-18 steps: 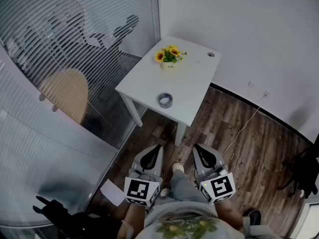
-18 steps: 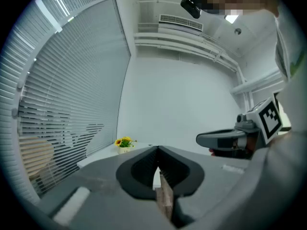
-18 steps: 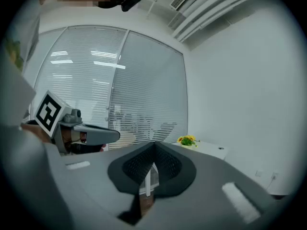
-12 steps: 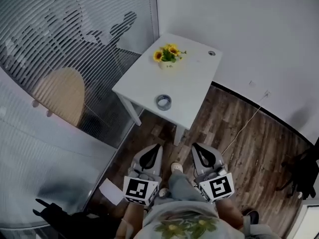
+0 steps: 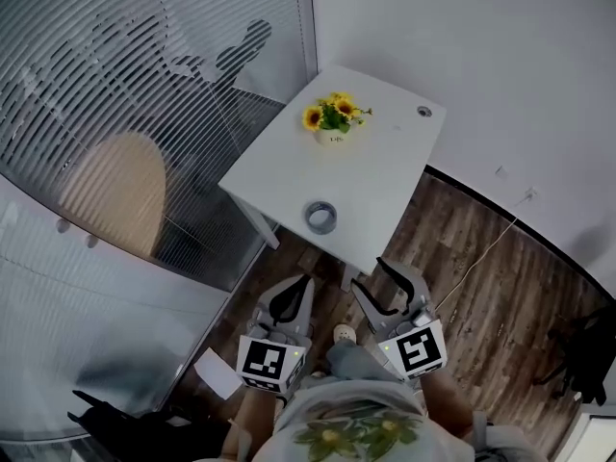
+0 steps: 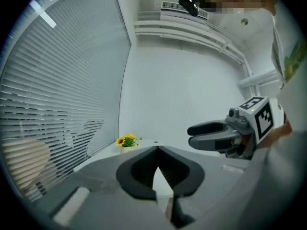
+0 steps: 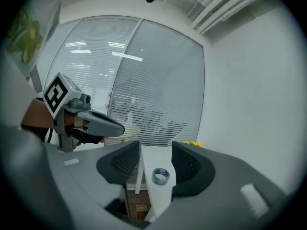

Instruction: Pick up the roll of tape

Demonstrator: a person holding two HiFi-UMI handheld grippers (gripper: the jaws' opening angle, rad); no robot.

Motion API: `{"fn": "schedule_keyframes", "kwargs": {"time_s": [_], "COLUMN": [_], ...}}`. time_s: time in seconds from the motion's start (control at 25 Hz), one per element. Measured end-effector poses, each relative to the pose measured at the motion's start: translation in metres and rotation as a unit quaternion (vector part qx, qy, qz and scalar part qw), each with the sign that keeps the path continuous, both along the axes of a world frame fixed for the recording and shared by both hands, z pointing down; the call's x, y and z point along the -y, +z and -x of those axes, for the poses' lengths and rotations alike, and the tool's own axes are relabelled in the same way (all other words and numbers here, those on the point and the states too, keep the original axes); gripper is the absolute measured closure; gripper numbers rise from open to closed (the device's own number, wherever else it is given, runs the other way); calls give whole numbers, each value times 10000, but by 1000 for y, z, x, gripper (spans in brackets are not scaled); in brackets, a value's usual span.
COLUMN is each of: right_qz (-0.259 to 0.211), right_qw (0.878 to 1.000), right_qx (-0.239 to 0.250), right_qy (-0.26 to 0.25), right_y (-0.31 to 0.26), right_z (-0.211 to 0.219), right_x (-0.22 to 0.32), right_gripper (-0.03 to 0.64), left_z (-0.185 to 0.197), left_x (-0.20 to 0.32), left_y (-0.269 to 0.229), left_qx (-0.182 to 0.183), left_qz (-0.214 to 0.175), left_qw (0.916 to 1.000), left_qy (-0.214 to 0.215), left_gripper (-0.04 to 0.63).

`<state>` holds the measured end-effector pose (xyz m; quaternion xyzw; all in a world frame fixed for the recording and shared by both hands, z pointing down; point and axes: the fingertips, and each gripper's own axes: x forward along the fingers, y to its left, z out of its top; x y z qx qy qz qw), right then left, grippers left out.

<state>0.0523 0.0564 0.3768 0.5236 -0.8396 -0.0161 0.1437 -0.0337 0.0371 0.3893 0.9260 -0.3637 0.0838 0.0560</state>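
Note:
The grey roll of tape [image 5: 321, 217] lies flat near the front edge of the small white table [image 5: 380, 166]. Both grippers are held below that edge, over the wooden floor. My right gripper [image 5: 372, 277] is open and empty, its tips close to the table's front edge. Through the gap between its jaws in the right gripper view [image 7: 156, 153] I see the tape [image 7: 160, 176] on the table [image 7: 149, 159] ahead. My left gripper [image 5: 300, 287] sits further back and left; in its own view [image 6: 157, 148] the jaw tips meet with nothing between them.
A pot of yellow flowers [image 5: 333, 120] stands at the table's far side, with a cable hole [image 5: 423, 112] near the back corner. A round-backed wooden chair [image 5: 120, 186] stands left behind glass blinds. A white cable [image 5: 481, 248] and a sheet of paper [image 5: 217, 372] lie on the floor.
The right gripper has moved forward towards the table's front edge and swung a little left. The table and tape sit nearer in the head view. The left gripper has hardly shifted.

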Motion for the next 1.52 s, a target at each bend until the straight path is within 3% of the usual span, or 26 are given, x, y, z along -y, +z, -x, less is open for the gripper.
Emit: {"fn": "schedule_keyframes", "kwargs": {"time_s": [0.32, 0.64, 1.08, 1.52], "right_qz": [0, 151, 661, 1282], "right_qw": [9962, 9793, 9708, 9494], "right_qx": [-614, -1586, -1617, -1905], "right_qy": [-618, -1249, -1645, -2142], "right_y": [19, 61, 107, 164], "right_z": [-9, -6, 5, 21], "right_x": [50, 78, 125, 171], "right_gripper": [385, 377, 377, 377], "left_z": [-8, 1, 4, 8], "left_x": [44, 67, 108, 169], "left_y": [14, 26, 48, 67], "left_qx": [115, 146, 454, 592], "left_qz": [107, 203, 314, 467], "left_qw": [9993, 9963, 9946, 9932], "left_qy": [-347, -825, -875, -886], "left_gripper": [592, 592, 592, 592]}}
